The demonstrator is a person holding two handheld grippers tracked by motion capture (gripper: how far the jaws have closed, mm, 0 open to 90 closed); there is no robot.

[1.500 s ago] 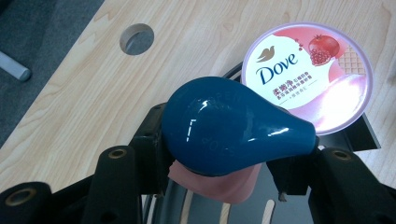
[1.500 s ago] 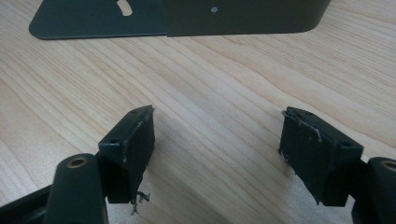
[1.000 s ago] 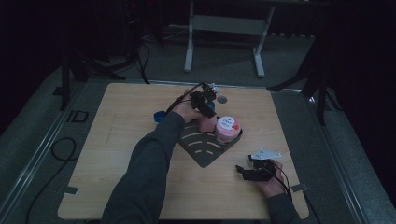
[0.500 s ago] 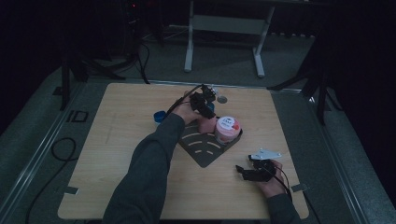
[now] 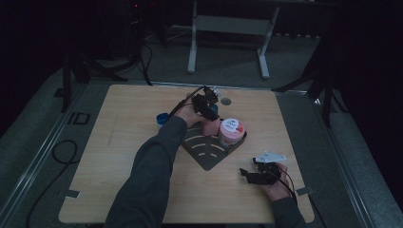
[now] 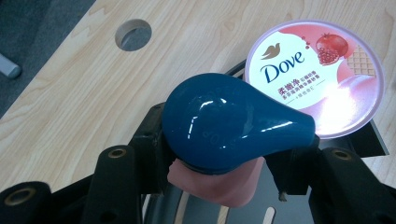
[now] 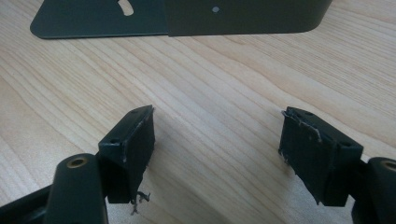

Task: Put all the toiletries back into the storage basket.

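With my left hand-held gripper clamped on the blue bulb (right hand-held gripper spread apart, idle), I'd lower gently beside the Dove tub.

One Dove tub, one blue-capped bottle, one dark rack

A pale wooden table carries a dark slotted rack and a blue cap.

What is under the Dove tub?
The Dove tub stands on a dark metal rack, against its raised edge; the rack lies on the wooden table. The tub covers the rack part beneath it, so that spot cannot be seen.
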